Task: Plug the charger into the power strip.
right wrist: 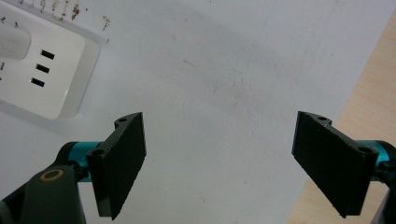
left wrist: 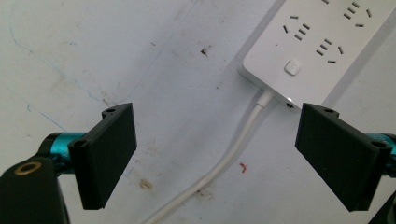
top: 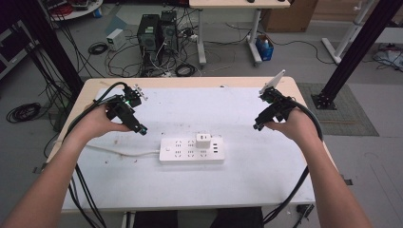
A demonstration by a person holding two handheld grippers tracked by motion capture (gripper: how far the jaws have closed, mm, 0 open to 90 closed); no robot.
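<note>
Power strip [top: 191, 150] lies on the white table [top: 266, 175] btwn the two tongs, a small white adapter [top: 204, 140] already plugged into its top. Left tongs [top: 141, 129] hover just left of the strip's cord [left wrist: 233, 149] end, jaws wide, empty. Right tongs [top: 257, 127] hang well off to the strip's right, also wide open w/ nothing held. Plug-in looks done; hands appear clear, little left.

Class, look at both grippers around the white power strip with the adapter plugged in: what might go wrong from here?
1. The white cable runs between the left gripper's open jaws; closing or lowering there might snag it and drag the power strip.
2. The adapter stands proud of the strip; a sideways pull could lift the light strip rather than unplug it.
3. The right gripper, jaws open, sits near the mat's edge.
</note>
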